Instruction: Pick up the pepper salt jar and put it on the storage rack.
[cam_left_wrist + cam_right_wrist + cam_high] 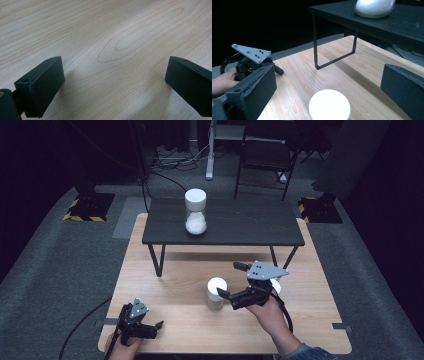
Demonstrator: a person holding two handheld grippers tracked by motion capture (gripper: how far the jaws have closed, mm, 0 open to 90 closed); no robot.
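Observation:
A sand timer with a white cap [216, 292] stands on the light wooden table [170, 280], its round cap [329, 105] low in the right gripper view. My right gripper [233, 280] is open just right of the timer, one jaw on either side of it and a little above, not touching [328, 75]. A second sand timer [195, 212] stands on the black raised shelf [240, 222], and its glass bulb [374, 6] is at the top of the right gripper view. My left gripper [150, 320] rests open near the front left corner over bare wood [113, 70].
The shelf's thin black leg frame [332, 52] stands on the wood behind the near timer. A small white object [275, 285] peeks out behind my right hand. A black chair [265, 160] and cables lie on the floor beyond the table.

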